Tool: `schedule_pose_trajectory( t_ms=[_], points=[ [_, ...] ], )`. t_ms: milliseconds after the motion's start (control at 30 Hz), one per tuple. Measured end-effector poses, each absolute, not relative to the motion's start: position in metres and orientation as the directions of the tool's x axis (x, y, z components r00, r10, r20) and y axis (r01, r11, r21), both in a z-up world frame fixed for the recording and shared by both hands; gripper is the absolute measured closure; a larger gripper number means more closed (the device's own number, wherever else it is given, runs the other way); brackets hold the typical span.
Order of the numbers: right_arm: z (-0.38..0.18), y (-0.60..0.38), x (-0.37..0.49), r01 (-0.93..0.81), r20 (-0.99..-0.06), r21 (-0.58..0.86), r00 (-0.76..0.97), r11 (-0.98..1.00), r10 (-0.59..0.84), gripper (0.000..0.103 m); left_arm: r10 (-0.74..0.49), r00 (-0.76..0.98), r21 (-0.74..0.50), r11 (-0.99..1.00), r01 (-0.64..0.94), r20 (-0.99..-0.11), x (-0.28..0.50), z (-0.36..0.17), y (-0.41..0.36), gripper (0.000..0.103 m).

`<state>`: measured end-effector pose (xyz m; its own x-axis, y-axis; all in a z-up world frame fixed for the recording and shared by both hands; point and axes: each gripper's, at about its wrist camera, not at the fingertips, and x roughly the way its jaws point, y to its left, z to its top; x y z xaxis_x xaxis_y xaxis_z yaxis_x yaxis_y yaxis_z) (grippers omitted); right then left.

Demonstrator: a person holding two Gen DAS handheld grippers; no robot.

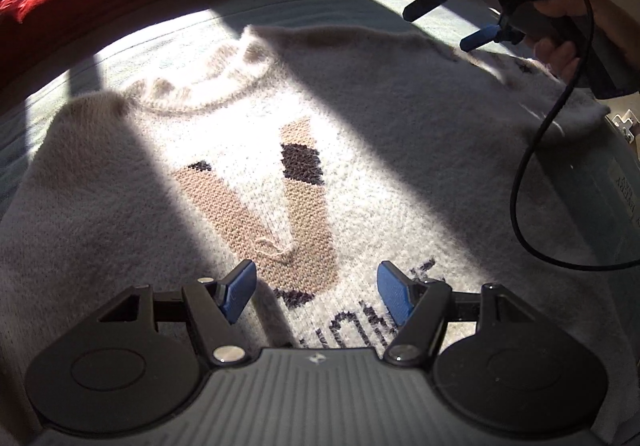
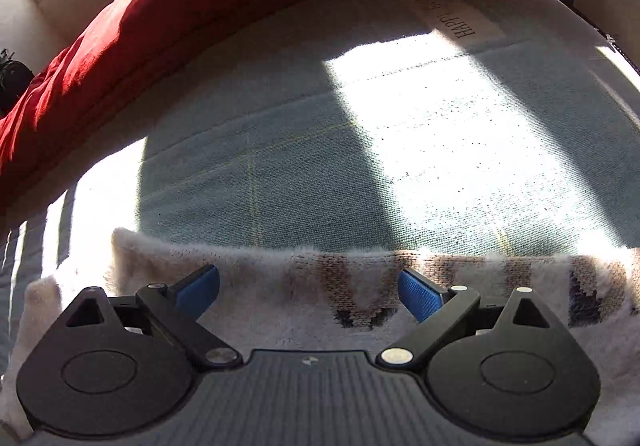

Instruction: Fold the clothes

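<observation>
Sweater [image 1: 248,149], cream with a tan and dark knit pattern, lies flat on a grey-green cloth [image 2: 304,149], collar at the far side from the left fingers. The left gripper [image 1: 317,288] hovers over the sweater's lower front with its blue fingers [image 1: 240,288] spread apart and nothing between them. The right gripper [image 2: 309,288] sits above the sweater's edge, its fingers [image 2: 418,300] likewise released; beyond them only cloth shows. A red blanket [image 2: 132,29] lies past the cloth. A black cable [image 1: 532,173] hangs from the right gripper's handle.
</observation>
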<state>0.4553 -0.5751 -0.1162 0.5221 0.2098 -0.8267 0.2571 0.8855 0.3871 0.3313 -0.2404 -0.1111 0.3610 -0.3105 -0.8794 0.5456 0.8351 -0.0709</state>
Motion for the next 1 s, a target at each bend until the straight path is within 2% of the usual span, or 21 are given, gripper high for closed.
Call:
schedule_pose_trajectory(
  t_ms=[133,233,300,400,500,733,900,1000],
  points=[
    [-0.101,-0.579,0.405,0.147,-0.702,0.599,0.57,0.787,0.427,0.005,-0.302,0.352,-0.065,0.832,0.55,-0.886,0.329,-0.113,-0.242,0.036],
    [-0.113,-0.579,0.376,0.082,-0.582,0.753,0.547,0.653,0.602,0.005,-0.293,0.348,-0.052,0.825,0.563,-0.89,0.328,-0.114,-0.246,0.036],
    [-0.127,-0.575,0.368,0.091,-0.598,0.751,0.515,0.654,0.615,0.005,-0.28,0.342,-0.035,0.816,0.577,-0.897,0.328,-0.116,-0.251,0.035],
    [-0.14,-0.578,0.358,0.112,-0.673,0.681,0.484,0.723,0.559,0.005,-0.264,0.334,-0.017,0.807,0.591,-0.905,0.329,-0.116,-0.257,0.035],
    [-0.14,-0.61,0.343,0.148,-0.69,0.656,0.514,0.74,0.509,0.005,-0.252,0.327,-0.009,0.803,0.596,-0.911,0.331,-0.116,-0.261,0.035],
    [-0.138,-0.726,0.288,0.398,-0.803,0.472,0.563,0.787,0.197,0.005,-0.22,0.319,0.02,0.795,0.606,-0.922,0.333,-0.119,-0.27,0.033],
    [-0.127,-0.762,0.275,0.529,-0.826,0.398,0.562,0.749,0.042,0.005,-0.205,0.314,0.029,0.795,0.606,-0.927,0.336,-0.114,-0.276,0.033],
    [-0.117,-0.743,0.29,0.465,-0.807,0.381,0.589,0.799,0.042,0.005,-0.221,0.344,0.043,0.785,0.618,-0.913,0.336,-0.105,-0.287,0.033]
  ],
)
